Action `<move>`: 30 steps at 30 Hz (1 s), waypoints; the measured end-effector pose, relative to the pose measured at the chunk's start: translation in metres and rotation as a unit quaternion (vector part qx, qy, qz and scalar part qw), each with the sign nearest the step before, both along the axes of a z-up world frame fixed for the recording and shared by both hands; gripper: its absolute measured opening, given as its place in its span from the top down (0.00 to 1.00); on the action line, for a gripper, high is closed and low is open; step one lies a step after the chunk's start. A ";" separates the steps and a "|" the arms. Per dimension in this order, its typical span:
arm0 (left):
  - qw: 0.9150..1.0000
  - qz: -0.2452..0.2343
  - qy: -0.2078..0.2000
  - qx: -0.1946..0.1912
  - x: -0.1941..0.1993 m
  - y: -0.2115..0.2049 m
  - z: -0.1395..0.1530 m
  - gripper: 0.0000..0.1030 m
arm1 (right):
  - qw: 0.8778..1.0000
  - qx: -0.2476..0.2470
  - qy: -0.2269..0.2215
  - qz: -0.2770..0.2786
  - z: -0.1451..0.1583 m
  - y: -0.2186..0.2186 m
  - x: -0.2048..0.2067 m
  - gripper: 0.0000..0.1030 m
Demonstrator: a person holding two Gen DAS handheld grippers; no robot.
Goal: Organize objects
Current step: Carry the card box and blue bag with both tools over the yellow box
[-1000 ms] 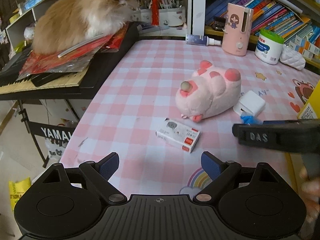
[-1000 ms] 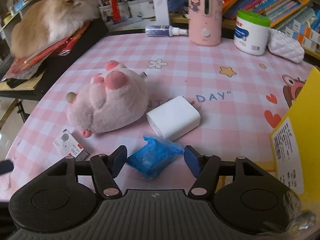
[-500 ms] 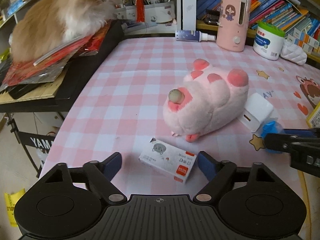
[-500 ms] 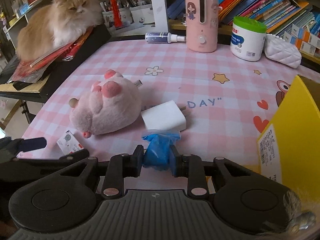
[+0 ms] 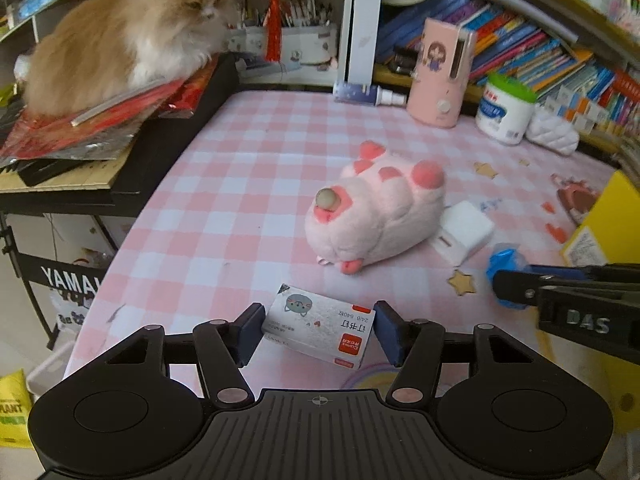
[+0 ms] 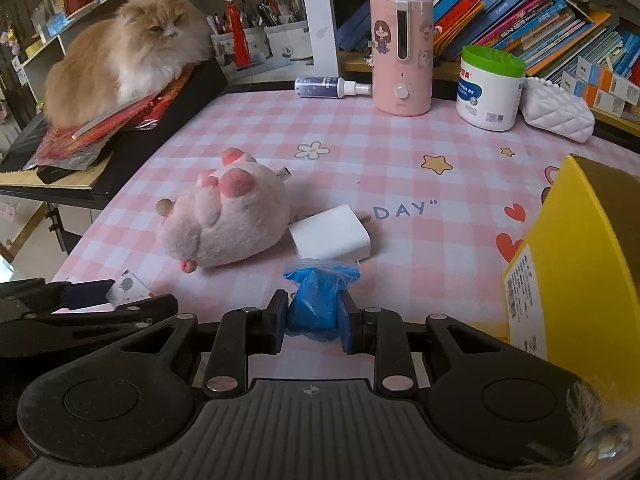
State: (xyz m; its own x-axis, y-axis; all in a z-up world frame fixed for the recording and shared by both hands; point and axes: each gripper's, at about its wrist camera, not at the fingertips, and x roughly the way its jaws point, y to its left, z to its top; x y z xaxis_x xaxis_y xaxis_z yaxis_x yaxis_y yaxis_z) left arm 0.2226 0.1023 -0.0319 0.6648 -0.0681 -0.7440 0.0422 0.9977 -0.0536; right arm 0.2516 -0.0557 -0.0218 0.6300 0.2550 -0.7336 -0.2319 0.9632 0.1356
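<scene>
Only the right wrist view shows the yellow box's (image 6: 576, 248) open top.

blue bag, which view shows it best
The right wrist view: the blue bag sits centred, squeezed in the right claw. The left wrist view shows only a bit at its right edge behind that claw.

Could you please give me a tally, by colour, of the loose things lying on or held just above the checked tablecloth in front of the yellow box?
Pink: 1, the plush toy
White: 2, the charger and the small staple box
Blue: 1, the little bag held in the right gripper
Total: 4
</scene>
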 end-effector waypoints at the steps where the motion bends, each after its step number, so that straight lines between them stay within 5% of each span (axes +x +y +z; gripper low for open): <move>1: 1.000 0.000 -0.005 -0.003 -0.005 0.000 0.004 0.44 | 1.000 0.001 -0.002 0.000 0.002 0.000 -0.004 0.77; 10: 0.999 0.000 -0.039 -0.016 -0.057 0.005 0.032 0.44 | 0.999 0.003 -0.029 0.023 0.025 0.002 -0.046 0.77; 30: 0.998 -0.010 -0.060 -0.029 -0.163 0.023 0.042 0.44 | 0.999 -0.011 -0.033 0.017 0.036 0.010 -0.151 0.77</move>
